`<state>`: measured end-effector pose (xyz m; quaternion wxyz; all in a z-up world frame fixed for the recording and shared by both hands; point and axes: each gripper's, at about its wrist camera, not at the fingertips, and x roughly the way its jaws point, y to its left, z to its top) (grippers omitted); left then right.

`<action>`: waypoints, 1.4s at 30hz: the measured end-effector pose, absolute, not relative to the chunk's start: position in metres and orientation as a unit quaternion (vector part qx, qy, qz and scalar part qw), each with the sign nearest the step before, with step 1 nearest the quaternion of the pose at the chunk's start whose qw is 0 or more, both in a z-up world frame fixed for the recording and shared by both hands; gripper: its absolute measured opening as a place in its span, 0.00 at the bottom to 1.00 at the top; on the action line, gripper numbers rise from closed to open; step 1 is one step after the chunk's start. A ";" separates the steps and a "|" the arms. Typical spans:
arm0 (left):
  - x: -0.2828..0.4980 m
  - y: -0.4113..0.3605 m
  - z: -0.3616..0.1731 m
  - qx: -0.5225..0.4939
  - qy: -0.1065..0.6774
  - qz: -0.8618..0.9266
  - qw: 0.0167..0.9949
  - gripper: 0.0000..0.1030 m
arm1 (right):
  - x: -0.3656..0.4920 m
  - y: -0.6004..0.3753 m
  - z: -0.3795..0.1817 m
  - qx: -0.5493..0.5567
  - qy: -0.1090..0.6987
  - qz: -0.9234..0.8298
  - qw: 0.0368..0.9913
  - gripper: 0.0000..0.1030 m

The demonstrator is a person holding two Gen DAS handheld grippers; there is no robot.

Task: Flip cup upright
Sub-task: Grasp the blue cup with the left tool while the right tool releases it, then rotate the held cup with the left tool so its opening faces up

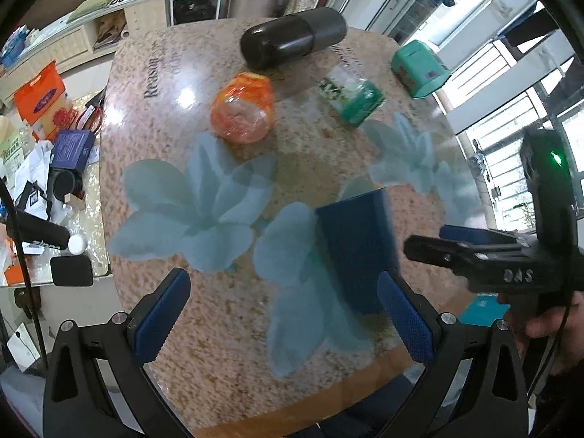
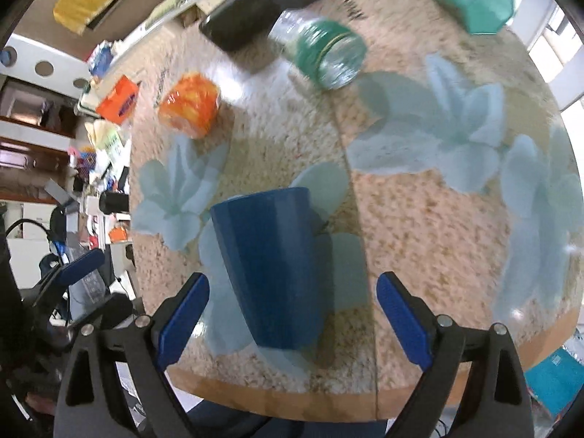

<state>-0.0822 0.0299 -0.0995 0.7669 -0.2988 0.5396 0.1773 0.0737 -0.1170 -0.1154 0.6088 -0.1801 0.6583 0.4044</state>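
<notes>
Just behind blue cup (image 2: 270, 266), right tool (image 2: 292, 319) agape.

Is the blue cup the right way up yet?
Not yet. The blue plastic cup still looks upside down on the flowered table. Nothing is held: the right gripper is open, its fingers either side of the cup; the left gripper is open too. Grabbing and flipping remain.

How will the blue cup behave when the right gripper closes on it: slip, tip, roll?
The blue cup looks like smooth, rigid plastic, so probably light and a bit slippery. Its sides taper, so the open right gripper may slide toward the narrow end. It seems to stand upside down on the glossy table, so a push would likely slide it.
</notes>
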 end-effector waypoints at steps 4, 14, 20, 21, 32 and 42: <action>-0.067 0.025 -0.092 -0.307 0.541 0.174 0.763 1.00 | 0.085 -0.142 -0.104 -0.169 0.649 0.402 0.624 0.90; -0.012 0.000 -0.112 -0.312 0.576 0.194 0.730 1.00 | 0.108 -0.159 -0.095 -0.146 0.639 0.406 0.637 0.92; 0.017 -0.014 -0.138 -0.310 0.603 0.212 0.703 1.00 | 0.136 -0.175 -0.102 -0.141 0.648 0.425 0.616 0.92; 0.021 -0.015 -0.142 -0.310 0.607 0.219 0.698 1.00 | 0.139 -0.177 -0.104 -0.141 0.650 0.426 0.613 0.92; 0.037 -0.006 -0.184 -0.312 0.636 0.276 0.649 1.00 | 0.156 -0.179 -0.127 -0.163 0.659 0.457 0.575 0.92; 0.036 -0.005 -0.211 -0.341 0.633 0.300 0.627 1.00 | 0.163 -0.176 -0.136 -0.174 0.660 0.473 0.557 0.92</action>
